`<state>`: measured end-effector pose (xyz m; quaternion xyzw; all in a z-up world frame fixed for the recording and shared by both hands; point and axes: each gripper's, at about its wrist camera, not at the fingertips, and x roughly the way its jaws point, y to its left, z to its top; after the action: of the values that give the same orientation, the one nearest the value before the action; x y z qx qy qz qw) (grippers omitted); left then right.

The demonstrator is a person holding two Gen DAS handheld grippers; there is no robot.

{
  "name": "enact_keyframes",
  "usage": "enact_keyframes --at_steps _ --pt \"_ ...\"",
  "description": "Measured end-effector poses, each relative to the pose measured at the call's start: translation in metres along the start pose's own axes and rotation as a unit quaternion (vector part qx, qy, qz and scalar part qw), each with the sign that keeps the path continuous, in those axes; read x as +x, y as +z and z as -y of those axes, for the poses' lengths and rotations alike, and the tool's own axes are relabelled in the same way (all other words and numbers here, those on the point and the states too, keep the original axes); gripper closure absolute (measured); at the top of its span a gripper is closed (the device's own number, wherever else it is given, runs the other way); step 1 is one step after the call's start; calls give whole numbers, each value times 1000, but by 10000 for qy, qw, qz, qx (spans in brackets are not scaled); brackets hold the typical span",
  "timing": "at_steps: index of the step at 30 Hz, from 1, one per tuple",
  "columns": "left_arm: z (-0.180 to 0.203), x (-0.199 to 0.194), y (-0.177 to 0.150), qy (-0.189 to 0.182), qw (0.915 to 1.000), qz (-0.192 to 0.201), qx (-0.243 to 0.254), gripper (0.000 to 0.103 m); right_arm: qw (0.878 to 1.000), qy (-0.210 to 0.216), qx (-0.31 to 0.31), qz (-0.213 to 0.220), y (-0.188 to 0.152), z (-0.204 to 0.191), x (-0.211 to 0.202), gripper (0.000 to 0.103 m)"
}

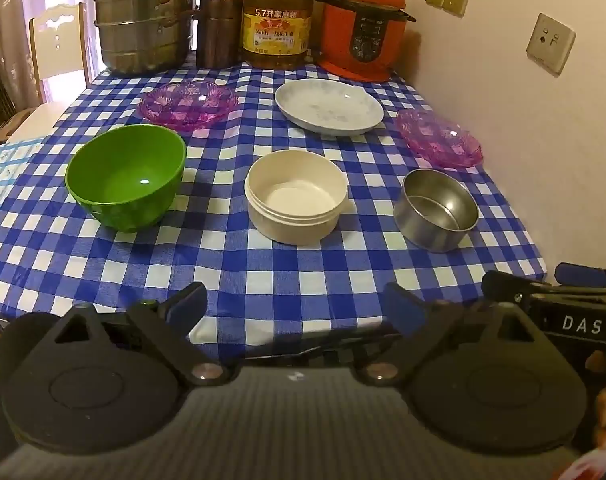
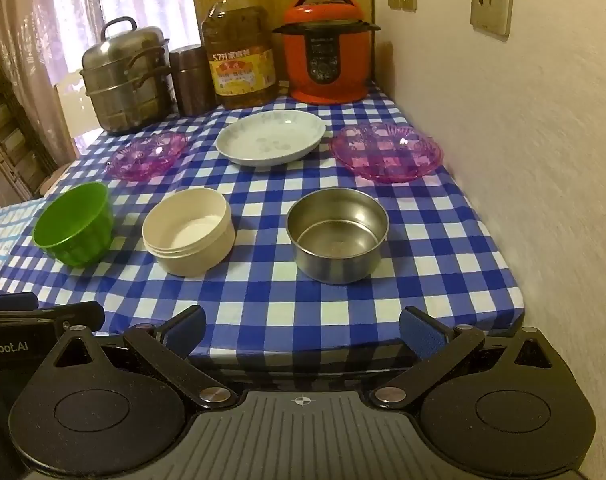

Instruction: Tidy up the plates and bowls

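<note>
Both your left tool (image 1: 293,306) and right tool (image 2: 301,330) stood apart, empty. The steel bowl (image 2: 337,234) likely handled light, rigid, slippery; grip its rim.

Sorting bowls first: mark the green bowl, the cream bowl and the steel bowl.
green bowl (image 1: 127,178): left wrist view, on its inner wall.
cream bowl (image 1: 297,204): left wrist view, on its inside floor.
steel bowl (image 2: 337,236): right wrist view, on its inside floor.

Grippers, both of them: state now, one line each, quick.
Left gripper: open, holding nothing, at the near table edge.
Right gripper: open, holding nothing, short of the steel bowl.
</note>
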<state>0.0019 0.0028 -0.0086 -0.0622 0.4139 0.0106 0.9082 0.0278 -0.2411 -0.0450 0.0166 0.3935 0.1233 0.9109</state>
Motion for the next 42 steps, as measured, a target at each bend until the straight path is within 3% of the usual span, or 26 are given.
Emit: enact_keyframes --at_steps 42 --pt "-2 1 0 -22 10000 -10 -20 11 10000 -33 -37 10 9 10 0 1"
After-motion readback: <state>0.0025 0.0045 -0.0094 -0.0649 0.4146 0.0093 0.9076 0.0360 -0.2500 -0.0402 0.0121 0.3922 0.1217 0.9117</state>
